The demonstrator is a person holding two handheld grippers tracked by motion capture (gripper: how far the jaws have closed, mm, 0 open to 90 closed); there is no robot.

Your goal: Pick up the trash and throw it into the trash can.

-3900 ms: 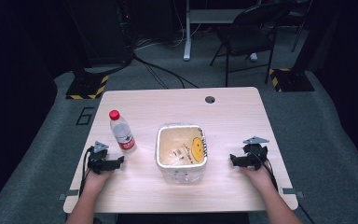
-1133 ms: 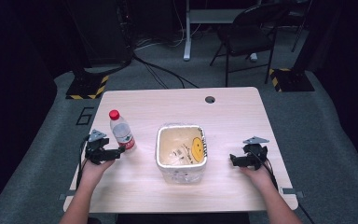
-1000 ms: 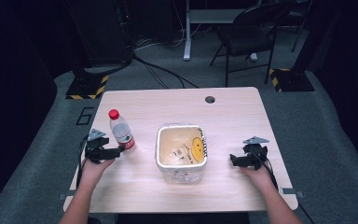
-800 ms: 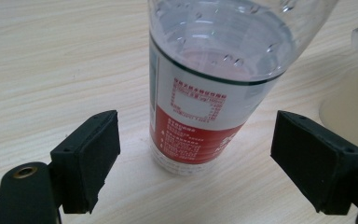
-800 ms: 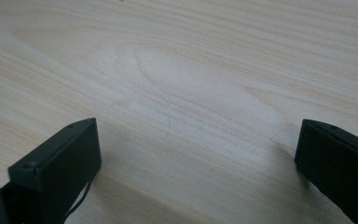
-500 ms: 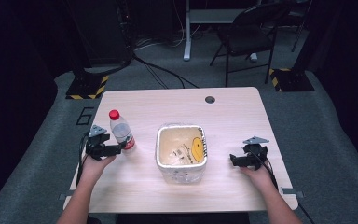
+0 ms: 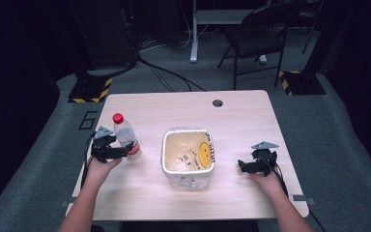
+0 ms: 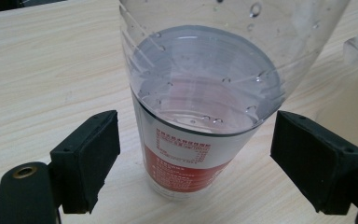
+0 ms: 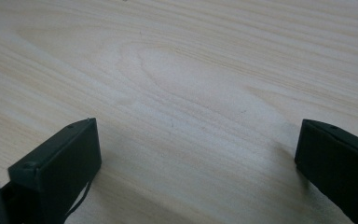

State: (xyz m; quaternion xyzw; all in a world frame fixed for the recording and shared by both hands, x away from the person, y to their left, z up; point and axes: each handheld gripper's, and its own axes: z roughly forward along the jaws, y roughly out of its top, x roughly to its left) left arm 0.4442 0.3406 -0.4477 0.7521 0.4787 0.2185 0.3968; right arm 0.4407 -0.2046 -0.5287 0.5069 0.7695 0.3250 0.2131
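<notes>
Plainly: wooden table (image 7: 183,108), grey carpet (image 7: 338,125), bottle (image 8: 200,93) between spread left claw (image 8: 196,158).

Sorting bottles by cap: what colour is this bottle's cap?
Red. The cap tops the bottle, clearest in the high view.

Left gripper view's top edge cuts off the bottle (image 8: 200,98)

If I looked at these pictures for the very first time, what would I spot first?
Probably the water bottle with its red label, standing upright on the table's left side between the open jaws of the left gripper, not yet squeezed. Next, the white tub mid-table with a yellow smiley face inside.
</notes>
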